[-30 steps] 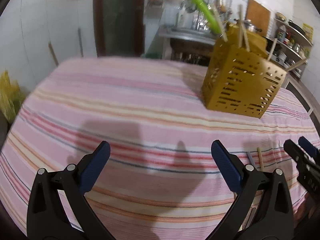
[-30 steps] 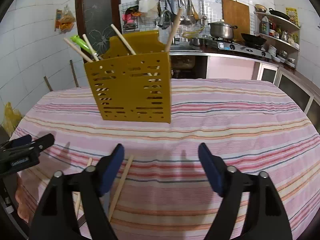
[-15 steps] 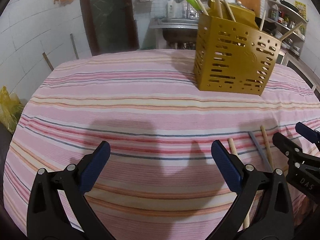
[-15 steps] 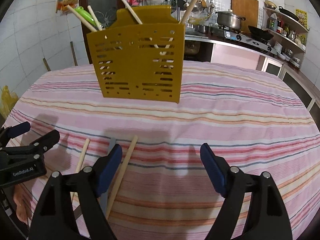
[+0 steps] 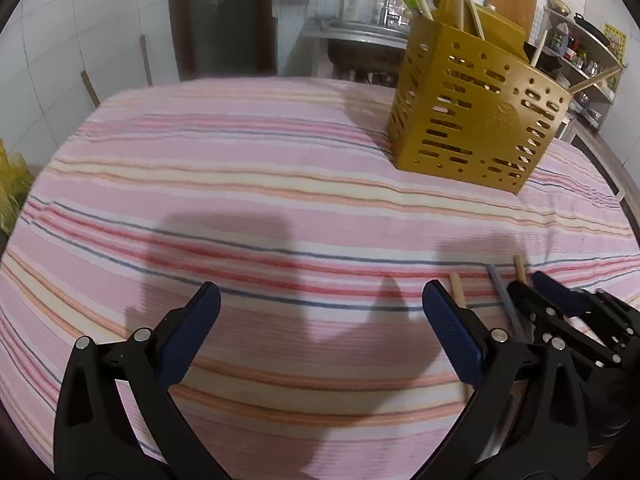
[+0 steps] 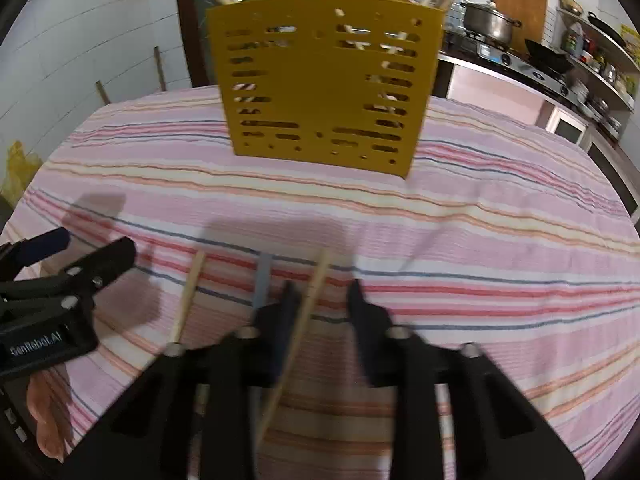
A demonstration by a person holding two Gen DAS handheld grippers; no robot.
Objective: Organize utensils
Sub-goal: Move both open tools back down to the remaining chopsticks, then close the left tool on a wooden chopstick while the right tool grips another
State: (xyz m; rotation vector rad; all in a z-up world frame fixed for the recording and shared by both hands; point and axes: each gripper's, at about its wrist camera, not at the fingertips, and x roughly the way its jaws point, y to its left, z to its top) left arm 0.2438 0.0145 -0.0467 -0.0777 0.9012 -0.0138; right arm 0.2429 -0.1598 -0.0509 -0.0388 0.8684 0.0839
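Observation:
A yellow perforated utensil holder (image 6: 324, 80) stands on the striped tablecloth and holds several wooden sticks and a green utensil; it also shows in the left wrist view (image 5: 472, 116). Three utensils lie on the cloth: a left wooden stick (image 6: 188, 296), a grey flat utensil (image 6: 262, 280) and a right wooden stick (image 6: 310, 300). My right gripper (image 6: 320, 296) is low over them, jaws partly closed around the right stick with a gap still showing. My left gripper (image 5: 320, 312) is open and empty over bare cloth. The right gripper also shows in the left wrist view (image 5: 532, 284).
The table's edges curve away on all sides under the striped cloth (image 5: 280, 200). A counter with a stove and pot (image 6: 492, 24) and shelves stands behind right. A door (image 5: 224, 16) and tiled wall are behind left. A yellow bag (image 5: 12, 184) lies at the left.
My right gripper has moved forward and down over the loose utensils and its jaws have narrowed around the right wooden stick. My left gripper stays open and has shifted slightly.

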